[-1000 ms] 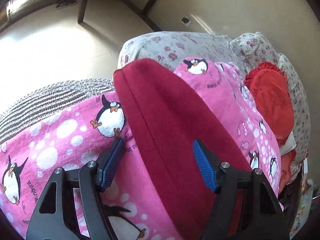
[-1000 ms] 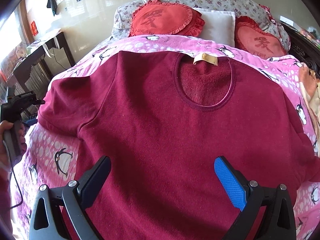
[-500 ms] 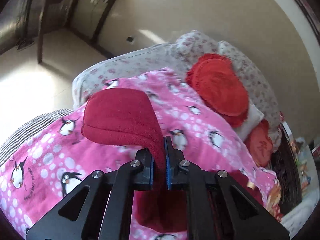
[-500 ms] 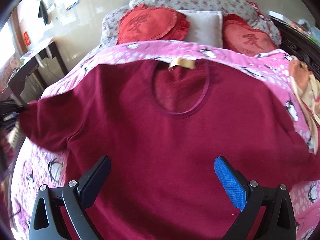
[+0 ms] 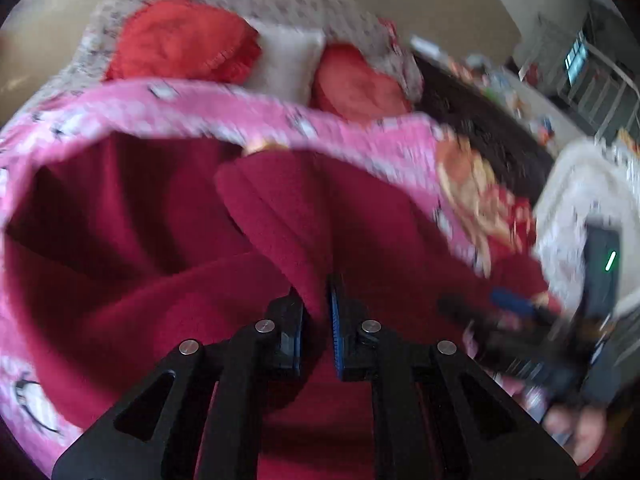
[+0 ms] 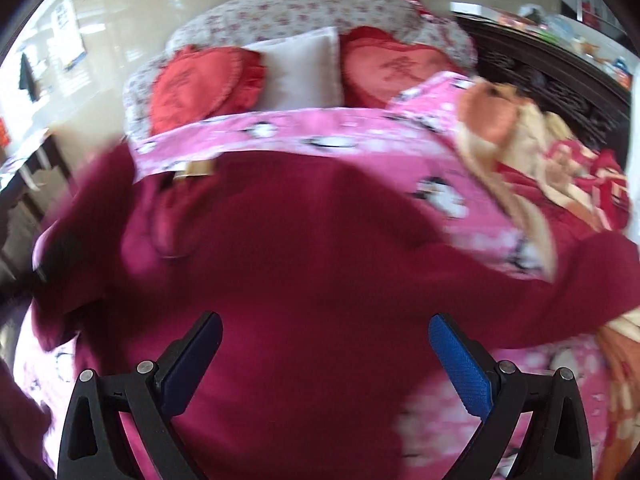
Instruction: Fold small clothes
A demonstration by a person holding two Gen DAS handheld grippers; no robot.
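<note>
A dark red fleece sweater (image 6: 304, 264) lies front up on a pink penguin blanket (image 6: 360, 140), its neck label (image 6: 194, 168) toward the pillows. My left gripper (image 5: 316, 320) is shut on the sweater's left sleeve (image 5: 280, 216) and holds it lifted over the sweater's body (image 5: 132, 312). My right gripper (image 6: 324, 360) is open and empty above the sweater's lower part; it also shows blurred at the right of the left wrist view (image 5: 500, 308).
Two red heart cushions (image 6: 200, 88) and a white pillow (image 6: 304, 68) lie at the bed's head. A crumpled orange and red cloth (image 6: 532, 148) sits at the right. A dark carved cabinet (image 6: 540, 68) stands beyond the bed. Both views are motion-blurred.
My left gripper closed on the sleeve a second ago and has since carried it rightward over the sweater's body. My right gripper stays open and has shifted to the right.
</note>
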